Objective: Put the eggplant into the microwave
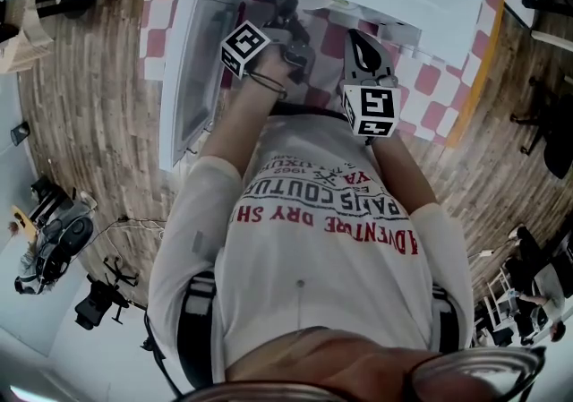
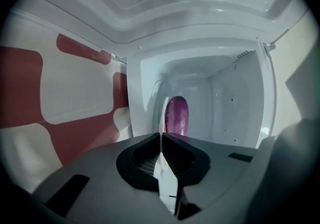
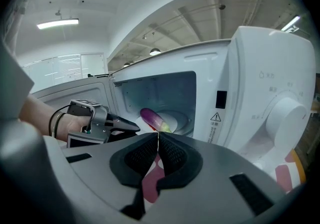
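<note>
My L gripper (image 2: 161,135), fingers pressed together on nothing, sits at the microwave (image 3: 260,93) mouth; load delivered, I'd judge. My R gripper (image 3: 158,135), fingers likewise together & empty, hangs outside, prob. spare. Ahead of both sets of tips, inside, the eggplant (image 3: 152,118) lies on the turntable (image 3: 177,117).
</note>
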Action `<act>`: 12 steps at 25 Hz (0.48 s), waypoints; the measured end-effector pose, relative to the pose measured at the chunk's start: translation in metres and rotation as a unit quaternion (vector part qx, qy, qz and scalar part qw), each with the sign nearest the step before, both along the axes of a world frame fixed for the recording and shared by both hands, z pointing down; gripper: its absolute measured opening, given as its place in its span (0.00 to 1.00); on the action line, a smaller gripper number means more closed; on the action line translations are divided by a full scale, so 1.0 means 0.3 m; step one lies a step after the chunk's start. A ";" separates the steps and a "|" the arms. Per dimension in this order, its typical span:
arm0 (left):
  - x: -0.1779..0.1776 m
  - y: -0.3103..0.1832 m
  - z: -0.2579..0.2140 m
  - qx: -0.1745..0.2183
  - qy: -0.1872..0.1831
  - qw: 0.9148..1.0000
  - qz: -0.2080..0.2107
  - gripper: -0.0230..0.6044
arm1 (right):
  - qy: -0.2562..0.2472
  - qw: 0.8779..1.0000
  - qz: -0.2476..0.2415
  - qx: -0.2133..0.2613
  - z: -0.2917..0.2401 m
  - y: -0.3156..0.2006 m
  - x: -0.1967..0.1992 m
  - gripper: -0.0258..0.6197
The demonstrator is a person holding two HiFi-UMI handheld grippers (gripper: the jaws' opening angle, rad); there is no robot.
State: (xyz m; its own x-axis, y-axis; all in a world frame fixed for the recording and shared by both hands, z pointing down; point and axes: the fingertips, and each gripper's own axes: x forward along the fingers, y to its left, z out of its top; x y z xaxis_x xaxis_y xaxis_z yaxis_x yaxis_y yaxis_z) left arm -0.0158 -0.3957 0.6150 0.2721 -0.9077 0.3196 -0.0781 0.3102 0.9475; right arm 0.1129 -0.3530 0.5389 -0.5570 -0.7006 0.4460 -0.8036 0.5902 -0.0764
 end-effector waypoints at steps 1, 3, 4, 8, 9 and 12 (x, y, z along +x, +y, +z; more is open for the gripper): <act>0.000 0.002 0.005 -0.008 -0.003 1.000 0.000 0.09 | 0.000 1.000 0.000 -0.001 0.001 0.001 -0.001 0.08; -0.003 0.002 0.011 -0.019 -0.016 1.000 0.001 0.09 | -0.001 1.000 -0.001 -0.002 0.004 0.003 -0.001 0.08; -0.005 0.001 0.012 -0.023 -0.026 0.999 0.002 0.09 | -0.001 1.000 -0.001 -0.003 0.007 0.004 0.000 0.08; -0.013 -0.001 0.023 -0.036 -0.059 0.998 0.012 0.09 | 0.000 1.000 0.004 -0.006 0.015 0.001 0.008 0.08; -0.014 0.000 0.026 -0.040 -0.064 0.997 0.014 0.10 | 0.000 1.000 0.005 -0.007 0.017 0.000 0.010 0.08; -0.015 0.004 0.044 -0.052 -0.067 0.996 0.020 0.20 | 0.001 1.000 0.006 -0.008 0.021 -0.003 0.012 0.08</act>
State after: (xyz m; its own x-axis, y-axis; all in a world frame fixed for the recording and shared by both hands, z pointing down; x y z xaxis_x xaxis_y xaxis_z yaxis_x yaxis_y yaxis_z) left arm -0.0202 -0.3944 0.6283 0.2557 -0.8568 0.4477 -0.2159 0.4008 0.8904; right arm 0.1165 -0.3539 0.5452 -0.5478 -0.7000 0.4583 -0.8105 0.5797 -0.0834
